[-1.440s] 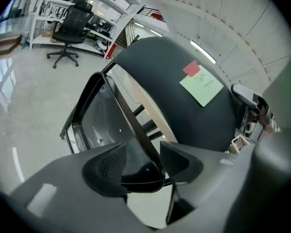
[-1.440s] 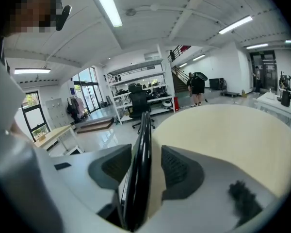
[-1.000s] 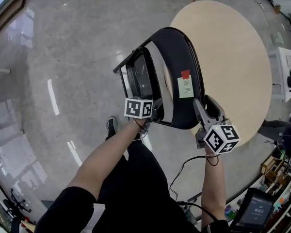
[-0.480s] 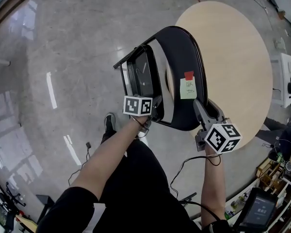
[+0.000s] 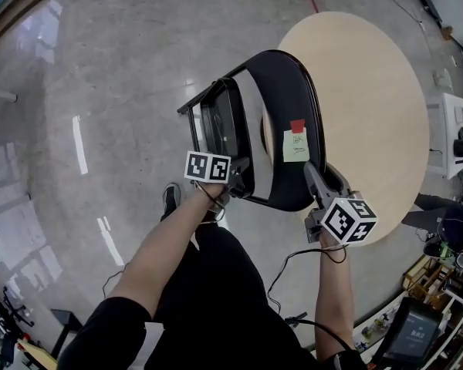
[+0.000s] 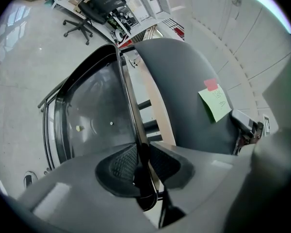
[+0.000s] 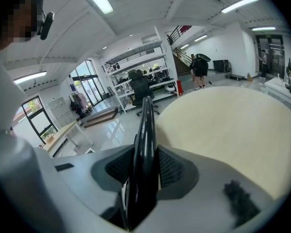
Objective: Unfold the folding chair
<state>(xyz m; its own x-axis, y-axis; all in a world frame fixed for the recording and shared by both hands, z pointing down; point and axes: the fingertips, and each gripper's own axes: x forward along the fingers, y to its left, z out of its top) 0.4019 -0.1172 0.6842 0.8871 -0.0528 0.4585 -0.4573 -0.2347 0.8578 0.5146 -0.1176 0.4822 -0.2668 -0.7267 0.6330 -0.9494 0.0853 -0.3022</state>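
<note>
The polished grey floor (image 5: 100,75) fills the left and top of the head view, and a round pale table (image 5: 386,114) is seen at the upper right. The folding chair (image 5: 282,129) is held up at frame centre, its far side overlapping the table's left edge. It is judged to be barely opened, with the seat (image 5: 220,126) lying close beside the backrest (image 5: 285,91). A green note (image 5: 295,146) under a red tab (image 5: 296,126) is stuck on the backrest.

The left claw (image 6: 141,171) has just been closing and is clamped on the thin tube (image 6: 128,91) of the seat frame, which runs between its pads. The right claw (image 7: 144,169) has just been closing too and is clamped on the backrest's thick black rim (image 7: 146,120).

For the step in hand, both grips are best kept firm while seat and backrest are drawn apart evenly. The legs should be lowered to the floor clear of the table. The tube should not be allowed to slide through the pads.
</note>
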